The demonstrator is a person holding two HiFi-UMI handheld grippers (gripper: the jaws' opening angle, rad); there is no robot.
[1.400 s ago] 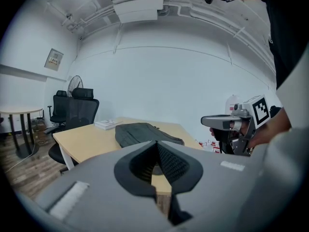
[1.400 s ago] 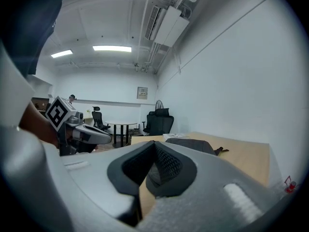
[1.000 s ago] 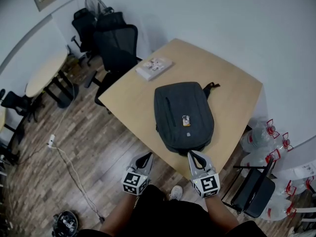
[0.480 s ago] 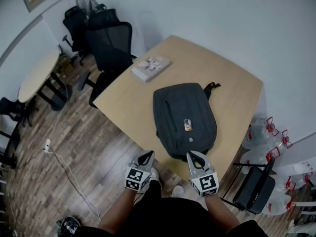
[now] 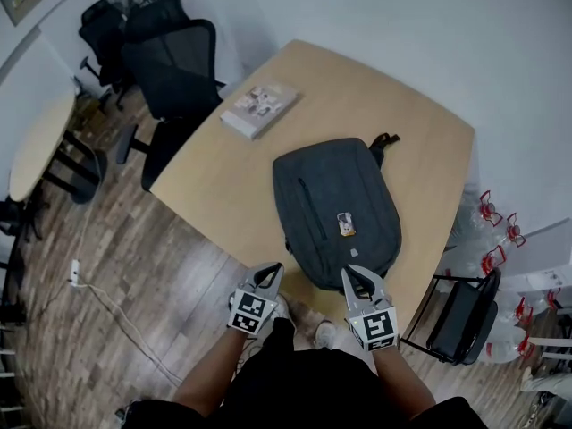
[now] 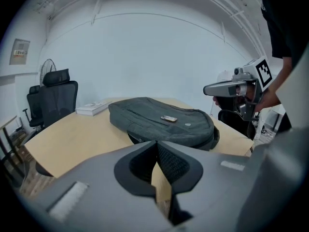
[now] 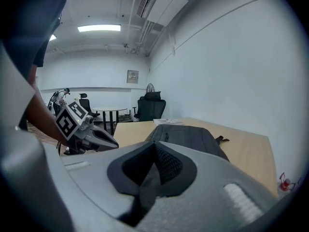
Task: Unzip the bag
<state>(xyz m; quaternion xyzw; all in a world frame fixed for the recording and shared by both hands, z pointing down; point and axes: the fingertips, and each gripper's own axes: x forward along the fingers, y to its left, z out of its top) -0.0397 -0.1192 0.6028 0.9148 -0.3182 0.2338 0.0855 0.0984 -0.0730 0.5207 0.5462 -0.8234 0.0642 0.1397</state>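
Note:
A dark grey backpack (image 5: 335,211) lies flat on the light wooden table (image 5: 402,141), zipped, with a small tag on its front and a black strap at its far end. The same backpack (image 6: 161,122) lies ahead in the left gripper view, and shows in the right gripper view as the backpack (image 7: 186,137). My left gripper (image 5: 271,270) hovers shut off the table's near edge, left of the bag. Just short of the bag's near end, my right gripper (image 5: 351,275) is shut too. Neither touches the bag.
A white book (image 5: 259,110) lies on the table's far left corner. A black office chair (image 5: 170,70) stands beyond it, a round table (image 5: 36,146) further left. A black chair (image 5: 460,324) and water bottles (image 5: 496,226) stand at the right. A cable (image 5: 107,307) runs across the wooden floor.
Both grippers have moved forward toward the table's near edge and the bag, sinking a little. The head view has shifted, so the bag sits lower and closer. Both stay shut.

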